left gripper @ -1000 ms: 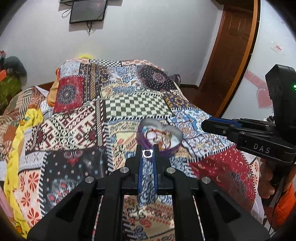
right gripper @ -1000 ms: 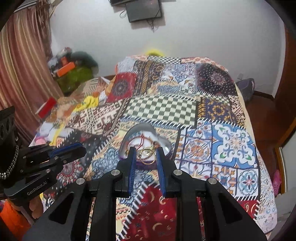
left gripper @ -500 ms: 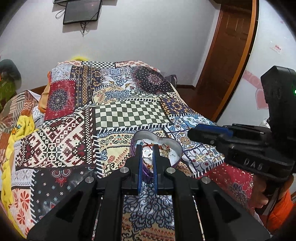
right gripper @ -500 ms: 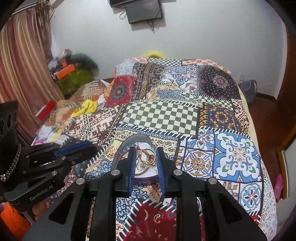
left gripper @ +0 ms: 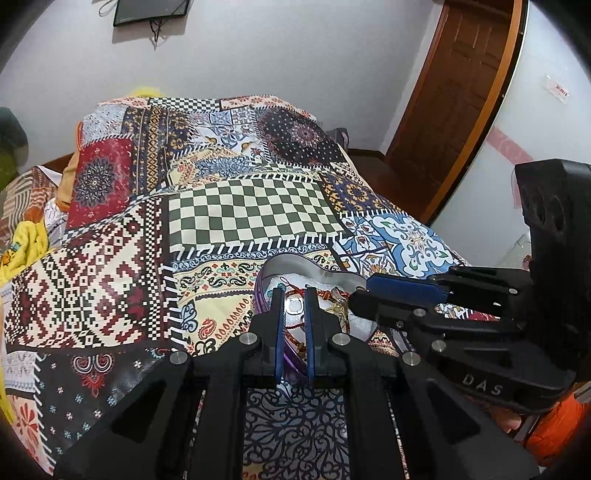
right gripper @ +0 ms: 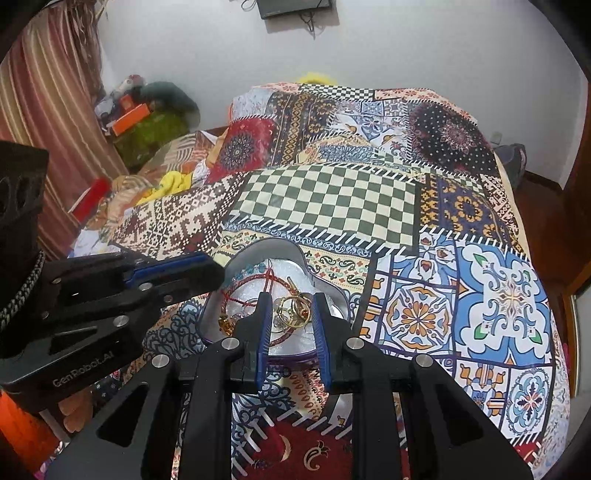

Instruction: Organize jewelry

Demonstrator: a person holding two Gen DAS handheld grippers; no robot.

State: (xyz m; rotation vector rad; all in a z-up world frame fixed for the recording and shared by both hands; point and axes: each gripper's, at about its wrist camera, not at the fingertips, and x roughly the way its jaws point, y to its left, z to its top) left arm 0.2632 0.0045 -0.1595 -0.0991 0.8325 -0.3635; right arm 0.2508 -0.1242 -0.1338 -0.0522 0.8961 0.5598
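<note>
A heart-shaped silver box [left gripper: 295,264] with white lining sits on the patchwork bedspread; it also shows in the right wrist view [right gripper: 266,247]. Red cord bracelets [right gripper: 255,282] lie inside it. My left gripper [left gripper: 294,304] is shut on a small silver ring [left gripper: 294,305] and holds it over the box. My right gripper [right gripper: 290,314] is shut on gold rings [right gripper: 291,310], also over the box. The right gripper also shows in the left wrist view [left gripper: 364,297], and the left gripper in the right wrist view [right gripper: 207,273], close at the box's left side.
The patchwork bedspread [right gripper: 325,206] covers the bed. Cluttered cloths and toys [right gripper: 140,122] lie at the far left by a curtain. A wooden door [left gripper: 454,96] stands at the right. A screen [left gripper: 151,11] hangs on the wall.
Both grippers have moved forward and down with their rings, from in front of the heart box to over its inside, and have come closer together.
</note>
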